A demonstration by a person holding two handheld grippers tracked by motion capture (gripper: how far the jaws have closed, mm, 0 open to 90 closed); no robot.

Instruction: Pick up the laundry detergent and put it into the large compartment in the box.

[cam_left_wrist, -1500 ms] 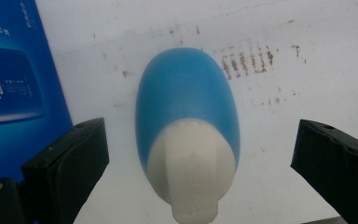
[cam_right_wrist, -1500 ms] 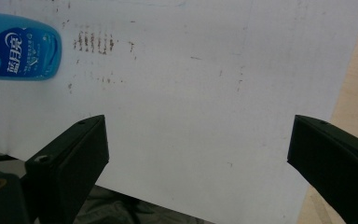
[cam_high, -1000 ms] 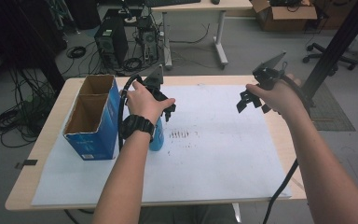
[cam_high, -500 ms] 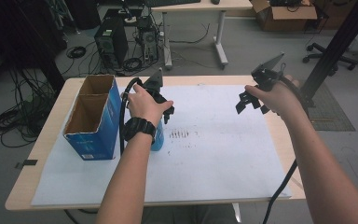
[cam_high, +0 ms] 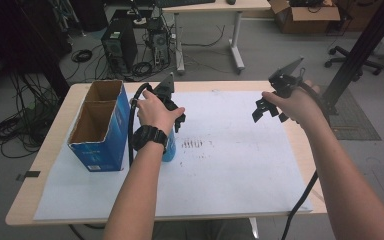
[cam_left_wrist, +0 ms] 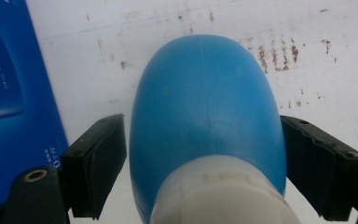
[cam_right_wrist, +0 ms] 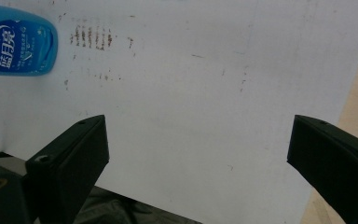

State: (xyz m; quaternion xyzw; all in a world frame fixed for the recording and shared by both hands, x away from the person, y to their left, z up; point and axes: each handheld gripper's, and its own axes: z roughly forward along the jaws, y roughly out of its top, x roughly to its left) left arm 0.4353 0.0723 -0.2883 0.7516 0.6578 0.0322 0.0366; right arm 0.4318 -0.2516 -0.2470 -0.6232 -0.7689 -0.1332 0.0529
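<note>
Grey-floored workroom behind a wooden table (cam_high: 45,165)
Computer towers (cam_high: 116,42), tangled cables (cam_high: 15,131), a second desk (cam_high: 215,6), a cardboard box (cam_high: 307,10) and an office chair (cam_high: 350,55) are seen.

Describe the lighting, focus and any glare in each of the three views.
High view: dim, even light, the dark floor beyond the table murky, the white paper sheet brightest. Left gripper view: the rounded blue plastic bottle sits very close between the jaws, soft-edged, with a faint sheen. Right gripper view: the sheet is fairly sharp, its brown smudges legible; no hard shadows.
</note>
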